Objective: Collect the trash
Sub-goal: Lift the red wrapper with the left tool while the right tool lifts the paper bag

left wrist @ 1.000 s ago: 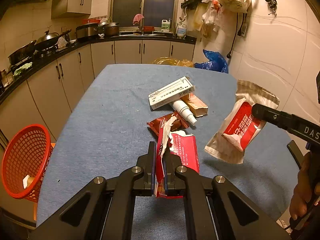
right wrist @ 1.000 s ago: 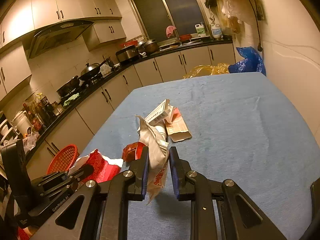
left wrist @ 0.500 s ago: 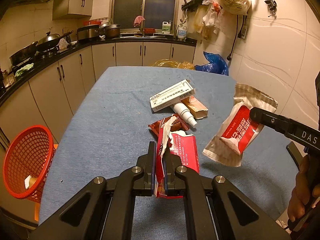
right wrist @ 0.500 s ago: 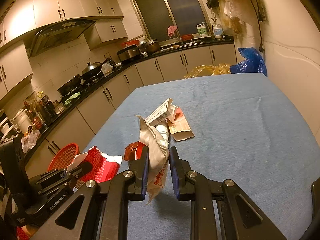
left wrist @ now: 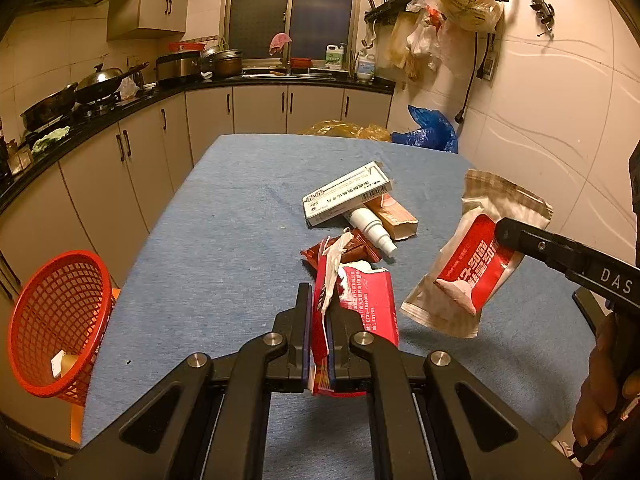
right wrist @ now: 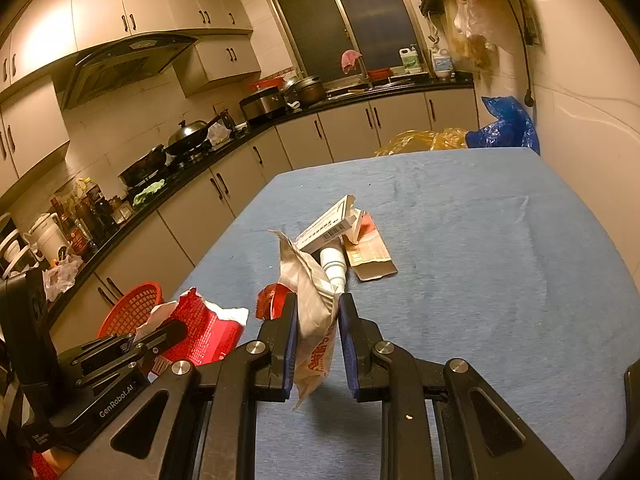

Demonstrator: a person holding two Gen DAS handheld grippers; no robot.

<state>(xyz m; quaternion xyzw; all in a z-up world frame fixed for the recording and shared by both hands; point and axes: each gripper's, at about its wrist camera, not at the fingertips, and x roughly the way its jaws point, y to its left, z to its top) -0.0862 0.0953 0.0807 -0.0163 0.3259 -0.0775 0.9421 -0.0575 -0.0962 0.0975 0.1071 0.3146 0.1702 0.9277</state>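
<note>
Little had changed: the red basket (left wrist: 60, 320) waited at lower left. The left gripper (left wrist: 319, 320) stayed clamped on the red wrapper (left wrist: 368, 300), the right gripper (right wrist: 316, 328) on the beige pouch (right wrist: 308, 304), both aloft, undelivered.

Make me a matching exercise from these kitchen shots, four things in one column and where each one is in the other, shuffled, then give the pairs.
Things:
1. red torn packet
2. beige and red pouch
3. white spray bottle
4. red basket

Places:
A. lying on the blue table, partly under a white box
B. off the table's left edge
C. clamped in the left tongs
D. held above the table by the right tongs

Pairs: 1-C, 2-D, 3-A, 4-B
</note>
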